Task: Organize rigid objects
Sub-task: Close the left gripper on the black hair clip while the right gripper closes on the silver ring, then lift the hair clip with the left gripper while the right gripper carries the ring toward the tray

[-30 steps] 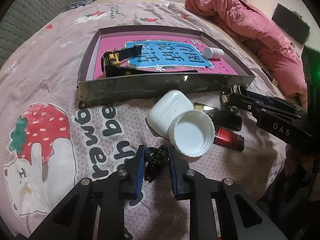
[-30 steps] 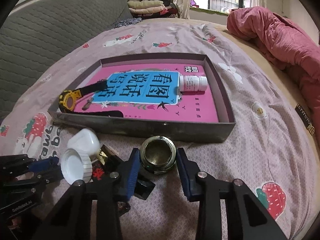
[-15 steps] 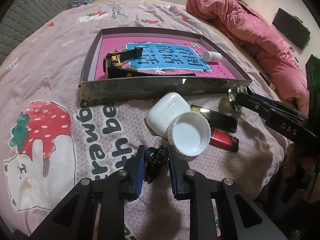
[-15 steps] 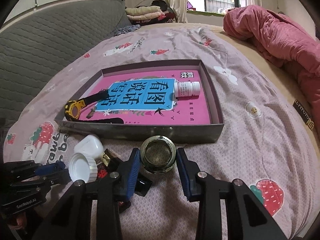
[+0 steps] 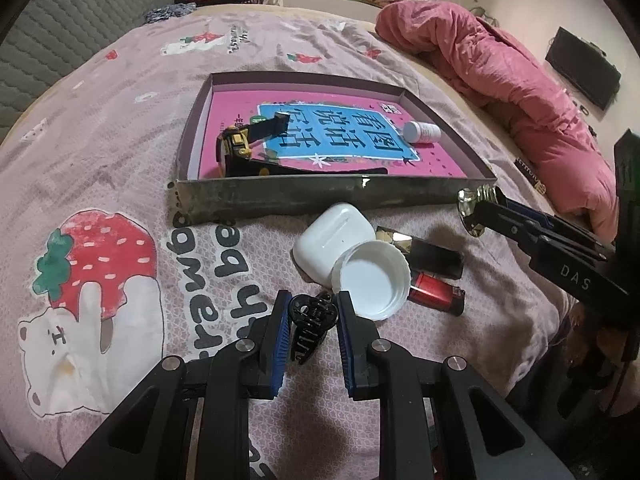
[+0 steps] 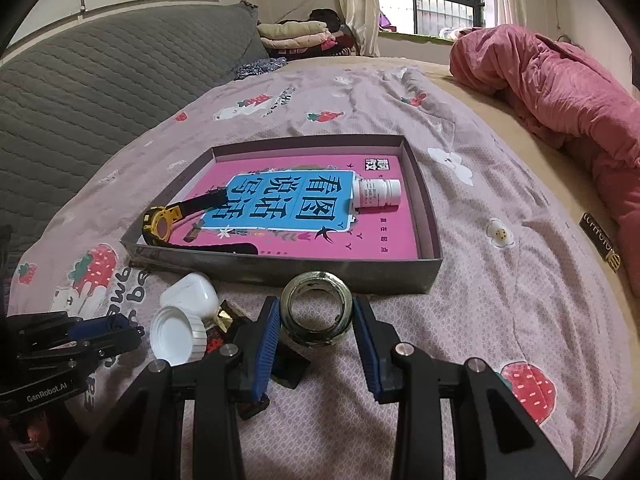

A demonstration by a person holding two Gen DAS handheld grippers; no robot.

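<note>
My left gripper (image 5: 310,312) is shut on a black hair claw clip (image 5: 310,326), held a little above the strawberry bedsheet. My right gripper (image 6: 316,314) is shut on a round metal ring-shaped lid (image 6: 316,314), lifted just in front of the box; the same lid (image 5: 470,210) shows at the right of the left wrist view. The shallow grey box (image 6: 434,240) holds a pink book (image 6: 372,236), a yellow-and-black watch (image 6: 160,226) and a white pill bottle (image 6: 378,192). A white earbud case (image 5: 334,236), a white cap (image 5: 370,280), a red lighter (image 5: 434,294) and a black-and-gold tube (image 5: 432,256) lie on the bed.
A pink quilt (image 6: 560,92) is bunched along the bed's right side. A grey padded headboard (image 6: 100,80) rises at the left. Folded clothes (image 6: 298,38) sit by the window at the far end. A black label tag (image 6: 600,244) lies on the mattress edge.
Both grippers have risen slightly with their loads, so the box and the loose items look a little farther away. Neither grip has changed.
</note>
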